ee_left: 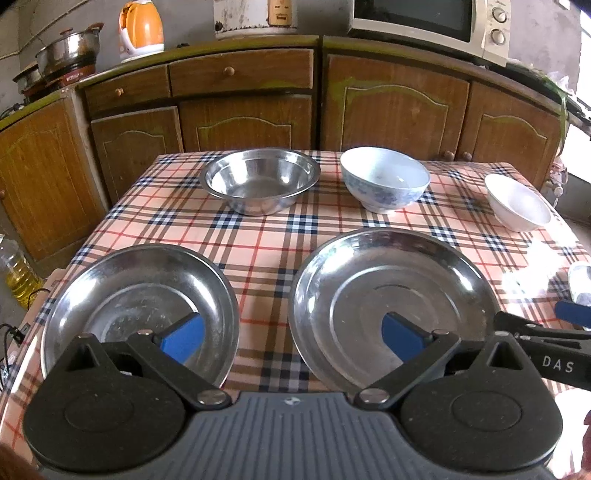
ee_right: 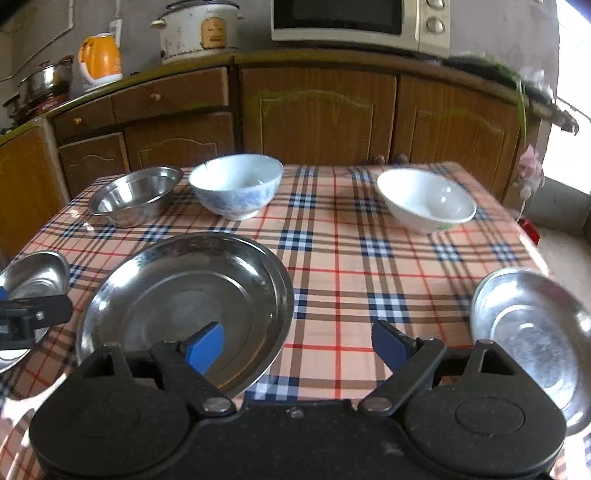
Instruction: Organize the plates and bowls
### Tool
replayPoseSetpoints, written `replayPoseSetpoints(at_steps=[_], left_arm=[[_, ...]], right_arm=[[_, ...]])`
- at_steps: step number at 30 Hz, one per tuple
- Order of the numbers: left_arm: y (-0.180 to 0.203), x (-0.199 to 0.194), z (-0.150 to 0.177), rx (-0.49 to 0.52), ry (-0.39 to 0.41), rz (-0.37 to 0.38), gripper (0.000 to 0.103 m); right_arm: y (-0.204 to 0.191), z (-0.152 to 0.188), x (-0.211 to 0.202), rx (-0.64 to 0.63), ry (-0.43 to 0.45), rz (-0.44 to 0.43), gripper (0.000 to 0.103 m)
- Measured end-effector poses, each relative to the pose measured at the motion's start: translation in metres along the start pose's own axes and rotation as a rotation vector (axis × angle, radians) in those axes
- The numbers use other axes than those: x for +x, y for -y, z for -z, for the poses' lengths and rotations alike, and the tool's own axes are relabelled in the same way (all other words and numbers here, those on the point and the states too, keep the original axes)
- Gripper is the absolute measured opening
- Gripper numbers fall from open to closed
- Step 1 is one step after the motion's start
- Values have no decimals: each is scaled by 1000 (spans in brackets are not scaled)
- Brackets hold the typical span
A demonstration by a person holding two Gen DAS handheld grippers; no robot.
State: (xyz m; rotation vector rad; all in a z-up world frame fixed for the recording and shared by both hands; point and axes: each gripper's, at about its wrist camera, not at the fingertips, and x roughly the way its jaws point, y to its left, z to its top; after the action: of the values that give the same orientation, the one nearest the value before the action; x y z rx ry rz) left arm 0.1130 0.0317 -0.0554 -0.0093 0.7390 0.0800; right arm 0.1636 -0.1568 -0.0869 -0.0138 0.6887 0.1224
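Three shallow steel plates lie along the near side of the checked table: a left plate, a larger middle plate and a right plate. At the far side stand a steel bowl, a blue-patterned bowl and a white bowl. My left gripper is open, one finger over the left plate and one over the middle plate. My right gripper is open too, its left finger over the middle plate and its right finger over bare cloth. Neither holds anything.
Brown wooden cabinets run behind the table, carrying a microwave, a rice cooker, an orange kettle and steel pots. An oil bottle stands on the floor at the left. Bright light falls on the table's right edge.
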Motion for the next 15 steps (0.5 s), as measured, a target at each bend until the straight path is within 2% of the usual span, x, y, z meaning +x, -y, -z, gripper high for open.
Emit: replayPoseSetpoints(at_steps=[3,6,9,10,11,13,14,15], left_arm=[[0,8,-4,8,-8,-1,103],[3,17,-8,25,-9,-10,103],[4,27,-12,37,-13,-13,103],[4,29,-13,43,-12,-12,103],[4,31,-13,52,-10,-13,102],[4,35,-16,58,-14,-8,101],[3,36,-17,52,-13,2,101],[3,37,-17,48,-9,7,101]], right_arm=[[0,-2,15,4,-24,-13,100],[0,-2,28,17,-57,-40,92],[2,0,38,39,-74,-52,89],[2,0,40,47,-80,-64,83],[3,1,44,55,-91,-77,65],[3,2,46,55,-86,-74,44],[4,1,47,61,-84,-98,25],[5,1,47,78,-83,-115,22]])
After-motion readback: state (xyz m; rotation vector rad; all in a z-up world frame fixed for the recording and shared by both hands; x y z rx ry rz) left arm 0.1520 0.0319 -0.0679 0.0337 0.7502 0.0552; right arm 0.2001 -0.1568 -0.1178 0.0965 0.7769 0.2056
